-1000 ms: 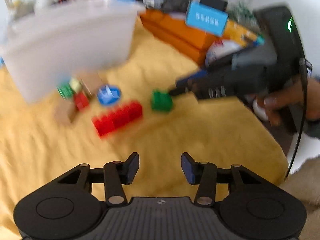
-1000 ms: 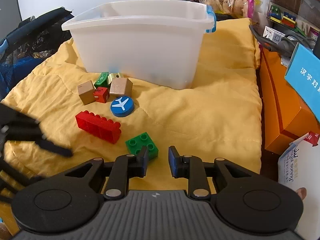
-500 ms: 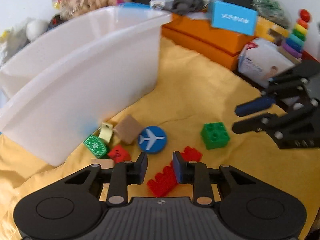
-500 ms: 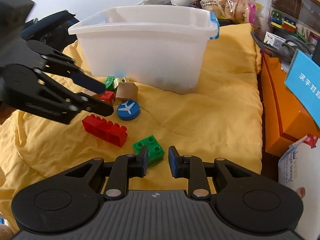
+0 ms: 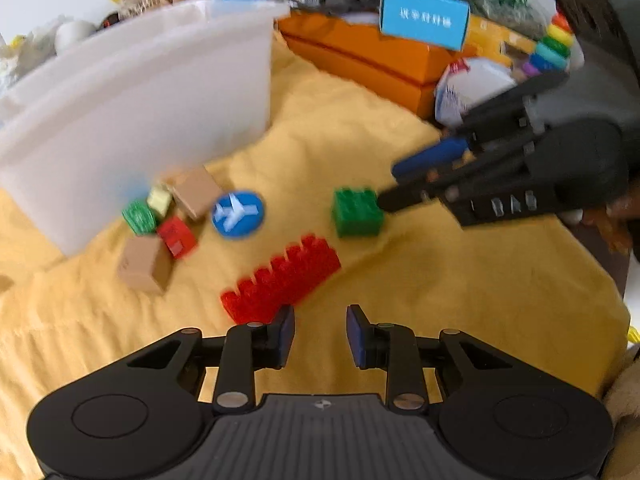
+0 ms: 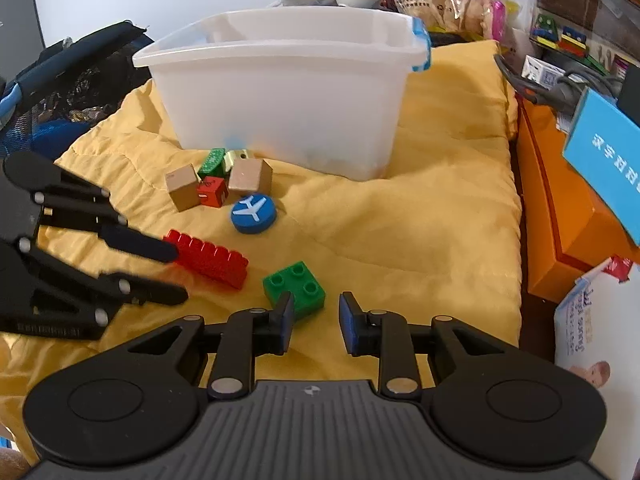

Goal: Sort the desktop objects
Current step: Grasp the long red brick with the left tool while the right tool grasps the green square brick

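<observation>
A long red brick (image 5: 280, 284) (image 6: 210, 259), a green square brick (image 5: 356, 212) (image 6: 294, 290), a blue airplane disc (image 5: 238, 213) (image 6: 253, 214), two tan cubes (image 6: 250, 176), a small red cube (image 6: 212, 192) and small green and pale pieces lie on the yellow cloth in front of a white bin (image 6: 288, 92). My left gripper (image 5: 320, 334) is open and empty, just short of the red brick's end; in the right wrist view its fingers (image 6: 136, 246) reach that brick. My right gripper (image 6: 314, 322) is open and empty, right behind the green brick.
Orange boxes (image 6: 560, 208) with a blue card (image 6: 604, 168) line the cloth's right edge, with a white carton (image 6: 592, 336) near the front. Snack bags and clutter stand behind the bin. A dark bag (image 6: 60, 80) lies at the left.
My left gripper pulled back from the blue disc and opened a little wider, now at the red brick's end. My right gripper edged closer to the green brick and opened slightly.
</observation>
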The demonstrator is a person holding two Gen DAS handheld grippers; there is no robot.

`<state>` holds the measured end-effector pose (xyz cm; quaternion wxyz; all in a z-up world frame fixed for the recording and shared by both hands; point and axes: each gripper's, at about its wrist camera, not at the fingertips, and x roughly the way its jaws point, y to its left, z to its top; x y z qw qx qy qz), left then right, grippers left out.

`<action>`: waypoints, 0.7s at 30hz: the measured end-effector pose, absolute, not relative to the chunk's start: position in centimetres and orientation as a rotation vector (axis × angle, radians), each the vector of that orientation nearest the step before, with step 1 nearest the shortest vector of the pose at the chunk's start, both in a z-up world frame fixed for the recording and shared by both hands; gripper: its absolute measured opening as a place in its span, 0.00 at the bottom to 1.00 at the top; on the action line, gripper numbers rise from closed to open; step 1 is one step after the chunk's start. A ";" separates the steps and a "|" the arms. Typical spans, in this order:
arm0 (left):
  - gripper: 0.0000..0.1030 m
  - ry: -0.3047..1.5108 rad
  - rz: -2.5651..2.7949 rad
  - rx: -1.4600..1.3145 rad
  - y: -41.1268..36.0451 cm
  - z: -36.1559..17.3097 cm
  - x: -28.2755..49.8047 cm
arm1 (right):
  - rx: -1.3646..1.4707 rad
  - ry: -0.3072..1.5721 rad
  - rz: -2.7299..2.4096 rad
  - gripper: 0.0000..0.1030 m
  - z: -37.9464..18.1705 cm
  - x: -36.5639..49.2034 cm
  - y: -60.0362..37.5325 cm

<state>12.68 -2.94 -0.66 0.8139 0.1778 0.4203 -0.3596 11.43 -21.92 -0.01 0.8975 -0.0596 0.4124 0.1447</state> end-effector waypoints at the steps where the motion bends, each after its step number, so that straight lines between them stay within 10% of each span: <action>1: 0.31 0.896 -0.767 0.373 -2.9 -0.7 12.3 | -0.127 0.854 0.302 0.29 0.0 11.5 -21.8; 17: 0.46 0.736 -0.982 0.739 -4.5 0.1 15.2 | -0.144 0.874 0.309 0.35 -0.3 11.0 -21.4; 21: 0.36 0.862 -0.953 0.644 -4.6 -0.9 15.9 | -0.150 0.882 0.310 0.37 -0.5 10.5 -21.3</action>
